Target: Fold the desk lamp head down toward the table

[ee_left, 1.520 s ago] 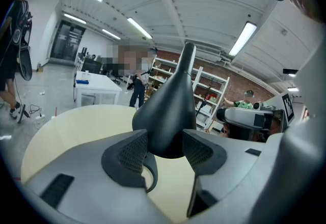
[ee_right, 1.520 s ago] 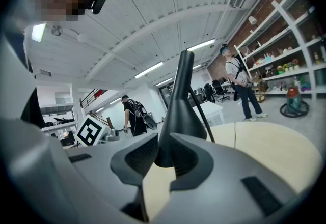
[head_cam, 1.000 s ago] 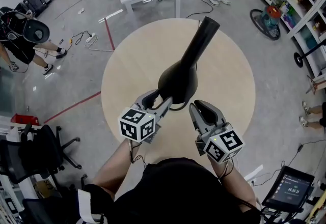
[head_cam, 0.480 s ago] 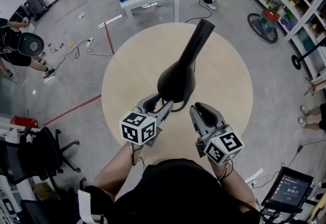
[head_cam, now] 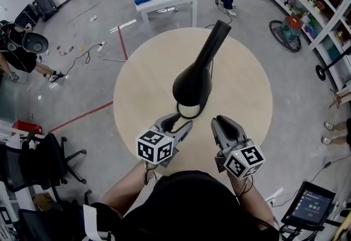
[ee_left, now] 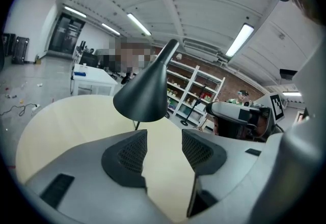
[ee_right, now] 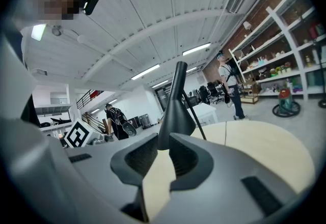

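Hovering by the lamp head (head_cam: 192, 85) with left gripper (head_cam: 179, 124) and right gripper (head_cam: 224, 122) spread, empty. Risks tipping it over if shoved off-centre

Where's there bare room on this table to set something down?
Bare table lies left and right of the lamp, out to the rim. The near edge is crowded: left gripper and right gripper sit by the lamp's head.

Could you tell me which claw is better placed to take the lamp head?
Left, probably: the left claw is open right beside the lamp head; the right claw, also open, stands farther off.
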Tool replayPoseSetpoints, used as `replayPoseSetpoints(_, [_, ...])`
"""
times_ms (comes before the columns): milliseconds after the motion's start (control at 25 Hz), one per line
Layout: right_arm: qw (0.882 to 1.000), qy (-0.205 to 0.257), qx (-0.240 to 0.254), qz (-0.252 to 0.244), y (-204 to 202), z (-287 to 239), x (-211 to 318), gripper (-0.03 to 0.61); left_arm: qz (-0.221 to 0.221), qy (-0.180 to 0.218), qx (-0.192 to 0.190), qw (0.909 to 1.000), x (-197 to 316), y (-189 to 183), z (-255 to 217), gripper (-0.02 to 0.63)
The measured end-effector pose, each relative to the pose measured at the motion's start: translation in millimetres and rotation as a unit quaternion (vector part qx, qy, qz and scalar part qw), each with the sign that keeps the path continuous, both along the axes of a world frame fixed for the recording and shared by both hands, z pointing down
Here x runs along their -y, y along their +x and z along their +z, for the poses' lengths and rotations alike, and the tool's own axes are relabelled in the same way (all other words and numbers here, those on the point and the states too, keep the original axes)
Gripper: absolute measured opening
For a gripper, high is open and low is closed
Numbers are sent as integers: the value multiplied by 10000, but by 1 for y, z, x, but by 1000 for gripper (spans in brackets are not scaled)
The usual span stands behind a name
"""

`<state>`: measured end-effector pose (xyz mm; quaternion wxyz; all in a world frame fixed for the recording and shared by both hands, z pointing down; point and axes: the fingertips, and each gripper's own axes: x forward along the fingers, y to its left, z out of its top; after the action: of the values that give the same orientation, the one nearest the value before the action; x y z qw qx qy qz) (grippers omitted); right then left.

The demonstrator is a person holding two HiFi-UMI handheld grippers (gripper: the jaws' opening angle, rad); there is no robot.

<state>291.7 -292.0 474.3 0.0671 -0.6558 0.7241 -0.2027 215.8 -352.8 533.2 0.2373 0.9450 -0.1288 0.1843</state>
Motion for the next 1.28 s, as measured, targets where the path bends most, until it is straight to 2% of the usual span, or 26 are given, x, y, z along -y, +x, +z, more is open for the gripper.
replayPoseSetpoints(160, [9999,-114,1,30,6,11,-8,67,83,-102,71,9999,-19,-1,8,218])
replayPoseSetpoints(440, [9994,-294,-2,-176,-7,32,-25,67,480,-378,335,9976,-72,-4,31,218])
replayPoseSetpoints(560, [9992,-337,170,-130,-3,39,-35,67,522,-401,323,9973,-80,0,30,218])
replayPoseSetpoints(760, [9986,-338,385,-158,-2,45,-48,66,682,-372,356,9963,-93,4,31,218])
replayPoseSetpoints(800, [9985,-321,407,-176,-3,45,-49,21,687,-359,357,9964,-93,4,31,218])
replayPoseSetpoints(840, [9985,-306,421,-196,-3,45,-50,5,683,-345,355,9964,-92,4,31,218])
replayPoseSetpoints(1080, [9981,-386,403,-279,-3,47,-57,5,814,-226,430,9955,-101,11,30,218])
replayPoseSetpoints(1280, [9979,-459,124,-430,-9,50,-47,5,953,-82,463,9943,-96,13,30,216])
